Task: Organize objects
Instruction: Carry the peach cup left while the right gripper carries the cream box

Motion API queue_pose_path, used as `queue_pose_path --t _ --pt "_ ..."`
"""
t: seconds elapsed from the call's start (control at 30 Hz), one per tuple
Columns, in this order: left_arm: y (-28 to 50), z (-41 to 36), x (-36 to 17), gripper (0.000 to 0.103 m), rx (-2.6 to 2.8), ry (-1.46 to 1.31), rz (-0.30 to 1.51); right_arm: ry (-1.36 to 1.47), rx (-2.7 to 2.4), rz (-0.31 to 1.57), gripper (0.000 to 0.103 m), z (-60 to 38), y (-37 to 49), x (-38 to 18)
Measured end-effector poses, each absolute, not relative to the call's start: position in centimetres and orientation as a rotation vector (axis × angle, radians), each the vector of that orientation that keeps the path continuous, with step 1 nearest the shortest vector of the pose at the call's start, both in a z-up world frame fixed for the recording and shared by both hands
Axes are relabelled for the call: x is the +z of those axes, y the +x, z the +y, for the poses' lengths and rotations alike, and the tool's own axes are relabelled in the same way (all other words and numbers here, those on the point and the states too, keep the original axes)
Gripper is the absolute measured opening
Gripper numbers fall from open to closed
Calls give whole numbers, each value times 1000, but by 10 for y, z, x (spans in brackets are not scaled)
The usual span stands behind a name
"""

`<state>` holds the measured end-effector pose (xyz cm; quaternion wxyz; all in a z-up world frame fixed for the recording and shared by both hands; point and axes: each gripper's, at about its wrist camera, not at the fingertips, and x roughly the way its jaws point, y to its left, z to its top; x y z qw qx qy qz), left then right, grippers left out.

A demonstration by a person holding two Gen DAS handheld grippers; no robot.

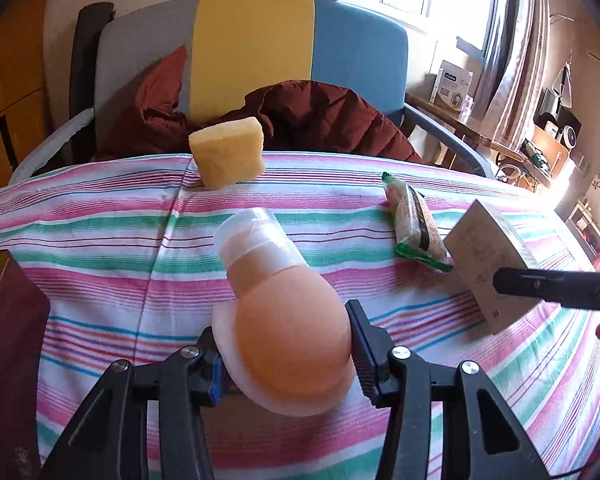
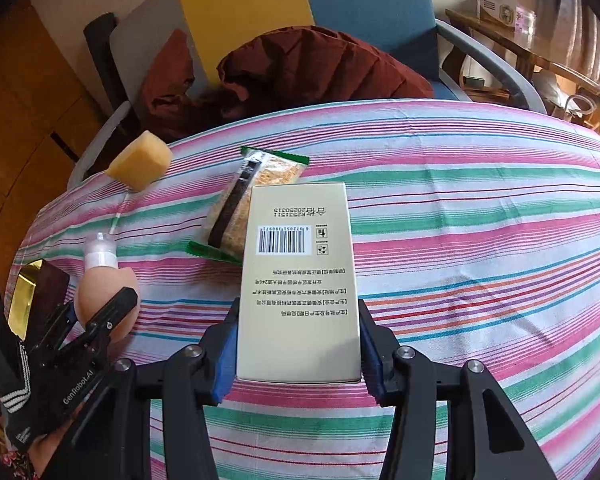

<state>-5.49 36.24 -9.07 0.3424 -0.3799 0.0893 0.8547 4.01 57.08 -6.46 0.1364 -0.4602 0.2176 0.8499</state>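
Note:
A peach-coloured bottle [image 1: 268, 256] with a clear cap lies tilted over the striped tablecloth [image 1: 100, 240], cap pointing away. My left gripper [image 1: 284, 344] is shut on its round body, a pad pressing on each side; the right wrist view shows that grip from the side [image 2: 100, 320]. My right gripper [image 2: 298, 320] is shut on a cream box [image 2: 300, 280] with a barcode, held by its long sides just over the cloth. The box [image 1: 484, 248] also shows at the right of the left wrist view. A yellow sponge [image 1: 228, 156] and a green-edged snack packet [image 1: 416, 224] lie further back.
A dark red box with a gold edge [image 1: 8, 320] stands at the table's left. Behind the table is a chair [image 1: 360, 48] with a dark red jacket [image 1: 320, 116] on it. A cluttered shelf [image 1: 552, 140] is at the far right under the window.

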Motion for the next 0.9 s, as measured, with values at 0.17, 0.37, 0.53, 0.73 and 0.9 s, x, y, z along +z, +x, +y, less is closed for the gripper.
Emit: queue_pose_path --t 0.17,0.37,0.53,0.73,0.9 --pt "-28 342 -86 50 2212 -913 289 -1344 2563 682 50 553 37 -63" --pt "-22 304 -84 50 2247 -928 209 -1337 2655 625 50 534 35 -60" --pt "-1 290 -79 50 2232 -873 213 -1331 2731 541 50 514 32 -58" --pt "24 287 -71 50 2195 -802 256 -1368 2778 499 50 494 31 -64" --pt "34 264 -61 50 2165 -821 141 -1376 2816 465 50 483 32 -64"
